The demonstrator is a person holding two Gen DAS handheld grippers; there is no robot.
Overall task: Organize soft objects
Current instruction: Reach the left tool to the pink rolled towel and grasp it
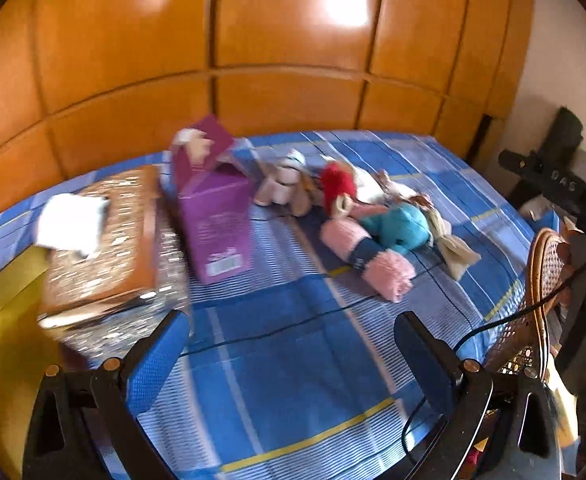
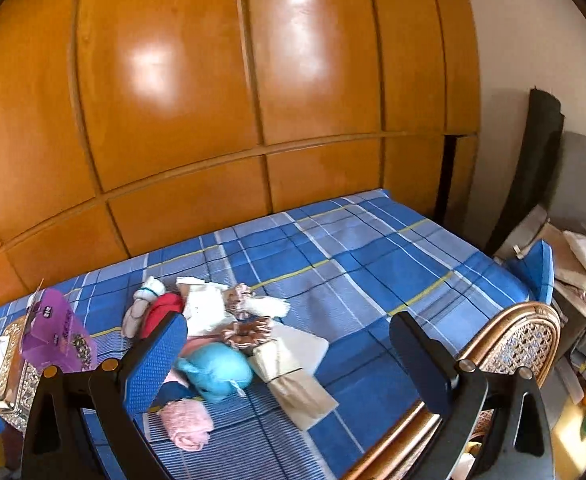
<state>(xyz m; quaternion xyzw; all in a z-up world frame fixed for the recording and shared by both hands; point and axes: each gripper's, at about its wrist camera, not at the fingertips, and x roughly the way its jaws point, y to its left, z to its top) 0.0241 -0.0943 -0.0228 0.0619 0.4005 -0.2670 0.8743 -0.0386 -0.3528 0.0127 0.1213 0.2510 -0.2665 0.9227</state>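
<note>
A heap of soft things lies on the blue checked bedsheet (image 1: pixel 293 360): a rolled pink towel (image 1: pixel 367 258) with a dark band, a teal plush (image 1: pixel 399 226), a red plush (image 1: pixel 337 184), a white plush (image 1: pixel 285 182) and beige cloths (image 1: pixel 455 250). An open purple box (image 1: pixel 215 216) stands left of them with a pale item in its mouth. My left gripper (image 1: pixel 293 344) is open above bare sheet, short of the heap. From the right wrist, the teal plush (image 2: pixel 219 372), pink towel (image 2: pixel 187 424) and beige cloths (image 2: pixel 293 384) sit near the open right gripper (image 2: pixel 289 344), whose left finger (image 2: pixel 153 364) covers part of the heap.
A glittery tissue box (image 1: pixel 105 240) sits at the bed's left by a gold surface (image 1: pixel 5 340). A wicker chair back (image 2: pixel 509 348) stands at the bed's right edge, with clutter (image 2: pixel 581 280) beyond it. Glossy wooden wardrobe doors (image 2: pixel 213 100) rise behind the bed. A thin black cable (image 1: pixel 293 320) crosses the sheet.
</note>
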